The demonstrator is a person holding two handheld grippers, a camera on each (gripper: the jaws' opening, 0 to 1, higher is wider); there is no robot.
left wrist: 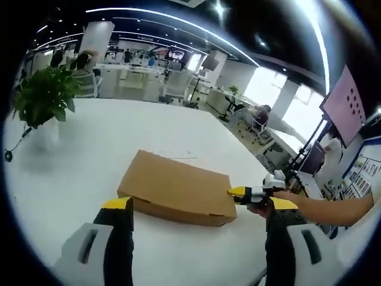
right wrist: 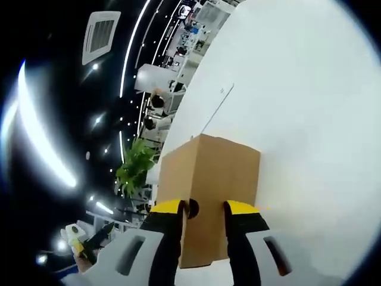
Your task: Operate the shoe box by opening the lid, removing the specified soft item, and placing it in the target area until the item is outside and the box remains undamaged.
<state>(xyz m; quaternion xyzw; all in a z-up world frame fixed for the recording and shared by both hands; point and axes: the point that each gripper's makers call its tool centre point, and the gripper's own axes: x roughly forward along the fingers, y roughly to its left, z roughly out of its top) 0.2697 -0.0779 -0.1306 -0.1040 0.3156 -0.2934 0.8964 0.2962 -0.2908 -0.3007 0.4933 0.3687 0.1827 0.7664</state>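
A potted plant (left wrist: 44, 94) stands at the upper left of the left gripper view, on the far side of a wide white table (left wrist: 89, 155). Beyond the table, along the top of that frame, are office desks and chairs, and a dark screen (left wrist: 345, 104) hangs at the upper right. Nothing lies on the table between the plant and the shoe box (left wrist: 177, 189); they are well apart.

The brown cardboard box sits closed, lid flat, in the lower middle of the left gripper view. In the right gripper view the shoe box (right wrist: 208, 190) fills the lower centre, rolled so that the table (right wrist: 309, 119) rises to the right and the plant (right wrist: 136, 167) shows small at centre left.

The left gripper (left wrist: 199, 205) hovers short of the box with its yellow-tipped jaws spread wide, one at the lower left and one at the lower right of its frame, holding nothing. The right gripper (left wrist: 253, 192) enters that view from the right, held by a hand (left wrist: 280, 199) on a bare forearm, with its yellow tip at the box's near right corner. In its own view the right gripper (right wrist: 203, 208) has its jaws set narrow, closed against the box's end edge, with a small round hole in the cardboard between them.
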